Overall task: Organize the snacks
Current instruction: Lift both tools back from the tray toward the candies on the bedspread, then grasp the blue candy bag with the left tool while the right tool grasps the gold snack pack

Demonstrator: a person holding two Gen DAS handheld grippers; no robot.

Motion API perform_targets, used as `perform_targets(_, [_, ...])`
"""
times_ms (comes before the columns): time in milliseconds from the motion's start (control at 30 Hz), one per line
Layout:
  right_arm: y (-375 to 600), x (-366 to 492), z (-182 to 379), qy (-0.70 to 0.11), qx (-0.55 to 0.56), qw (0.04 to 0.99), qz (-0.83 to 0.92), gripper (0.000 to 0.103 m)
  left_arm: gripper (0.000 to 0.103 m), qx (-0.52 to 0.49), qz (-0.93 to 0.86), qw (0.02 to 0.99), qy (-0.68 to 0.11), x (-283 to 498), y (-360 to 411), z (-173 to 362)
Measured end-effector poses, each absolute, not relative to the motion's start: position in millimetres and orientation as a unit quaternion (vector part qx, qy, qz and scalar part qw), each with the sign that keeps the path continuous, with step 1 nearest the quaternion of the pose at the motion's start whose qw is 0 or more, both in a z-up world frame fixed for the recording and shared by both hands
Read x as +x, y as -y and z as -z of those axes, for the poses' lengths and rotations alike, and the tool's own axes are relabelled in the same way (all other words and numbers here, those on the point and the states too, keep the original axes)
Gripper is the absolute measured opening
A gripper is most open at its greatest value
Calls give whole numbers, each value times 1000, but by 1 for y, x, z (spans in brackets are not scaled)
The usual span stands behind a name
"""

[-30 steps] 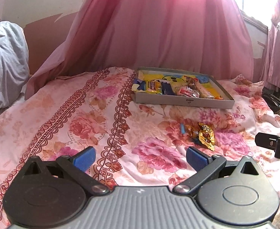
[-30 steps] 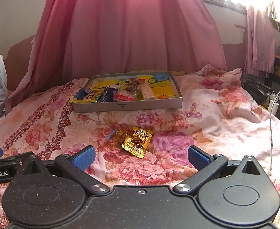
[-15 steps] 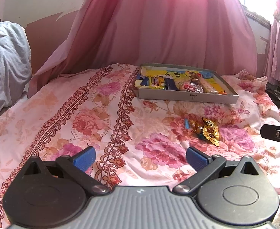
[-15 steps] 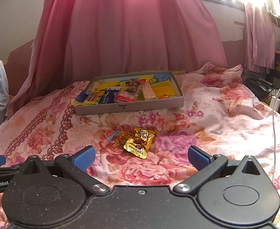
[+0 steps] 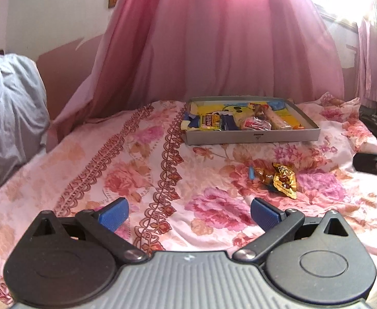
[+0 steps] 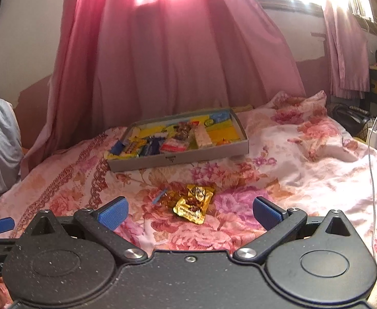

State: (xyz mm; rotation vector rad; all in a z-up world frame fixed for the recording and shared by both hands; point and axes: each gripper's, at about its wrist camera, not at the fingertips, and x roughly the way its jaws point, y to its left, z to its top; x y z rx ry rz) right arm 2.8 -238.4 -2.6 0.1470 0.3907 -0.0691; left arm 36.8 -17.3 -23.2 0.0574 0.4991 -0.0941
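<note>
Both tongs are seen with their blue pads spread wide apart and nothing held between them: the left gripper (image 5: 188, 212) at the bottom of the left wrist view, the right gripper (image 6: 189, 212) at the bottom of the right wrist view. Each is held above the flowered bedsheet (image 5: 111, 170), clear of the snacks.

A gold foil snack packet (image 6: 193, 203) is found lying loose on the sheet, just below centre in the right wrist view and framed between the right gripper's pads, though beyond them. Touching its left edge, a clear amber-coloured wrapper (image 6: 171, 195) is seen, and beside that a small blue strip (image 6: 159, 196). In the left wrist view the same packet (image 5: 285, 181) is placed right of centre, beyond the right-hand pad.

Further back, above centre in both views, a shallow grey tray (image 6: 178, 158) is set on the sheet, well apart from the loose packet. Several snacks are laid in it in a row along its near side: yellow and dark blue bars at the left, a red-and-clear packet in the middle, a pale bar to the right. Its printed yellow floor is left bare at the right end.

Pink curtains (image 6: 175, 51) are hung behind the bed, and a grey pillow (image 5: 8, 113) is seen at the left edge.
</note>
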Motion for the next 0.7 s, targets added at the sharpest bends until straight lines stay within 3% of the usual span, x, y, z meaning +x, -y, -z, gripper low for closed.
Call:
perform_targets(367, [234,-5,-17,-185,-7,983,23,102,103,-17,53,966,-254,41,17,8])
perform_targets(700, [257,29,30,-206,-14,978,30,102,103,-27,87,954,-284,83,33,33])
